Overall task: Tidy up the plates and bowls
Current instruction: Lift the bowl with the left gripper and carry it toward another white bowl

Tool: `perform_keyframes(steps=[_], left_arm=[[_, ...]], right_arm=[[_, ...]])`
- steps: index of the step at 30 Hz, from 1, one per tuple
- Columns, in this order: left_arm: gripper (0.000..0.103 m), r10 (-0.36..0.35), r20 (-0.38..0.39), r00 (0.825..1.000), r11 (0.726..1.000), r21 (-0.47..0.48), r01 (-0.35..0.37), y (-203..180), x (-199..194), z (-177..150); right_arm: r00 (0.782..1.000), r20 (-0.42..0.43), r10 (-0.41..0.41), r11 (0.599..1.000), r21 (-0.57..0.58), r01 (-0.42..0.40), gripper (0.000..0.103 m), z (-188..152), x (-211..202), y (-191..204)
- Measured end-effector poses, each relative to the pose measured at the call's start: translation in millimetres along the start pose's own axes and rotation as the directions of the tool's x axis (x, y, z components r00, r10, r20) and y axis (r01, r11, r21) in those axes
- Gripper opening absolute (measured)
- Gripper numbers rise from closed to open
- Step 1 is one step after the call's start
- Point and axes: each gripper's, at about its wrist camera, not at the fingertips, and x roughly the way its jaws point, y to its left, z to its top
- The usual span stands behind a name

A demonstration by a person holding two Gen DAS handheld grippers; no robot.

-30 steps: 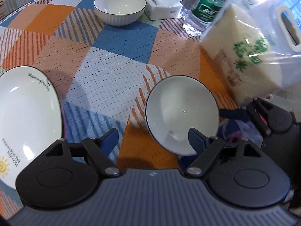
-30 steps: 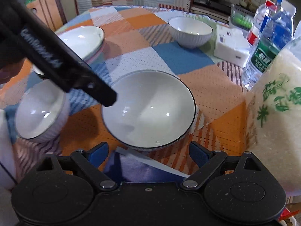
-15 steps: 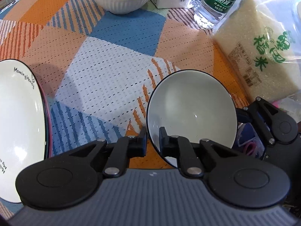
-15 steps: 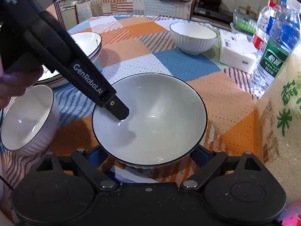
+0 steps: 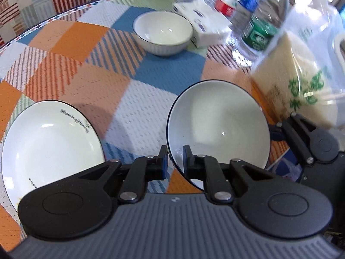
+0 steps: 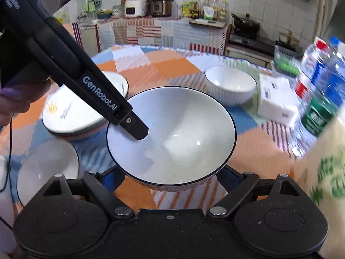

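Left hand-held gripper (image 5: 174, 158) pinching bowl (image 5: 217, 127) rim, apparently off tablecloth (image 5: 138, 73).

Both cameras ride just behind their own fingers and look steeply down across the patterned table (image 5: 151, 69). The left wrist view sits close over the black-rimmed bowl (image 5: 217, 125), facing the far bottles. The right wrist view, lower and nearer, faces the far kitchen counter; both share that bowl (image 6: 172, 138) and the far ribbed bowl (image 6: 229, 85).

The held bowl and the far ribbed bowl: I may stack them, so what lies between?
In the left wrist view only bare patterned tablecloth lies between the held bowl and the far ribbed bowl.
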Motion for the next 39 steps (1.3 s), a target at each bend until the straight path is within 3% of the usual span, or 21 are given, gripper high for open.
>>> perform_keyframes(steps=[11, 18, 24, 26, 30, 39], left_arm=[[0.013, 0.074, -0.022, 0.997, 0.995, -0.066, -0.076, 39, 29, 15], [0.014, 0.107, -0.086, 0.991, 0.992, -0.064, -0.113, 43, 63, 11], [0.017, 0.150, -0.087, 0.985, 0.988, -0.030, -0.153, 33, 63, 9], [0.017, 0.164, -0.093, 0.982, 0.986, -0.018, -0.166, 29, 60, 8], [0.029, 0.136, -0.077, 0.988, 0.990, -0.016, -0.138, 25, 41, 4], [0.032, 0.090, -0.008, 0.996, 0.996, -0.012, -0.090, 15, -32, 0]], right_arm=[[1.000, 0.012, 0.009, 1.000, -0.021, -0.009, 0.094, 28, 39, 8], [0.998, -0.057, 0.027, 1.000, -0.009, -0.027, 0.093, 18, 69, 7], [0.997, -0.072, 0.041, 0.999, 0.038, -0.039, 0.087, 6, 69, 7], [0.995, -0.086, 0.042, 0.998, 0.049, -0.037, 0.087, 9, 67, 7], [0.994, -0.095, 0.048, 0.997, 0.061, -0.042, 0.087, 11, 50, 6], [0.996, -0.060, 0.059, 0.998, -0.023, -0.060, 0.087, 20, -18, 11]])
